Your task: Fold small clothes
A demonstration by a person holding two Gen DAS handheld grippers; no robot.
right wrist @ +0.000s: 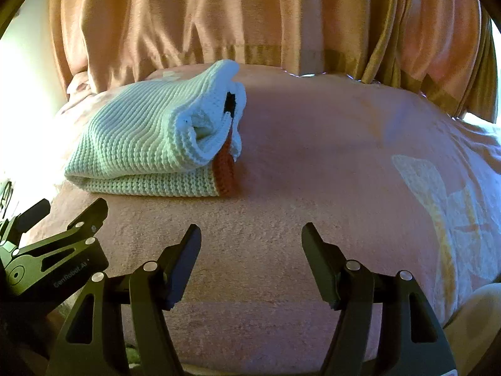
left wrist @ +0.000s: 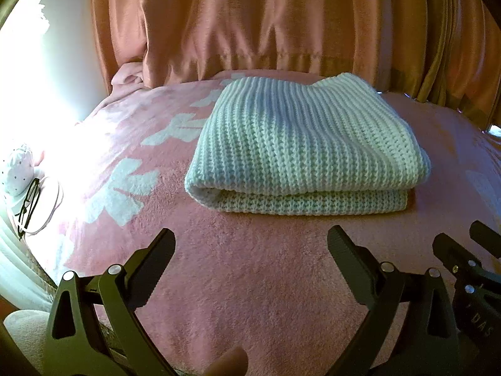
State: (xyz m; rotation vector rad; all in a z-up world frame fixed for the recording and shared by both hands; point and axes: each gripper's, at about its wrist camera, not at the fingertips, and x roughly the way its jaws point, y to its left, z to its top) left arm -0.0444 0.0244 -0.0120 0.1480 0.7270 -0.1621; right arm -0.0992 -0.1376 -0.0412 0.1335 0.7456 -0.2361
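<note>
A pale knitted garment (left wrist: pixel 300 144) lies folded in a thick stack on the pink blanket (left wrist: pixel 244 282). In the right wrist view the garment (right wrist: pixel 141 144) shows an orange-brown band at its right end and a loose rolled edge on top. My left gripper (left wrist: pixel 250 238) is open and empty, a short way in front of the garment. My right gripper (right wrist: pixel 252 233) is open and empty, in front of and to the right of it. The right gripper also shows at the left wrist view's right edge (left wrist: pixel 469 250), and the left gripper shows in the right wrist view (right wrist: pixel 65 213).
Orange curtains (left wrist: pixel 266 22) hang along the far edge of the bed. A pair of glasses (left wrist: pixel 28 203) lies on a white item at the far left, beside a dotted white object (left wrist: pixel 17 169). The blanket has pale flower patterns (right wrist: pixel 438 194).
</note>
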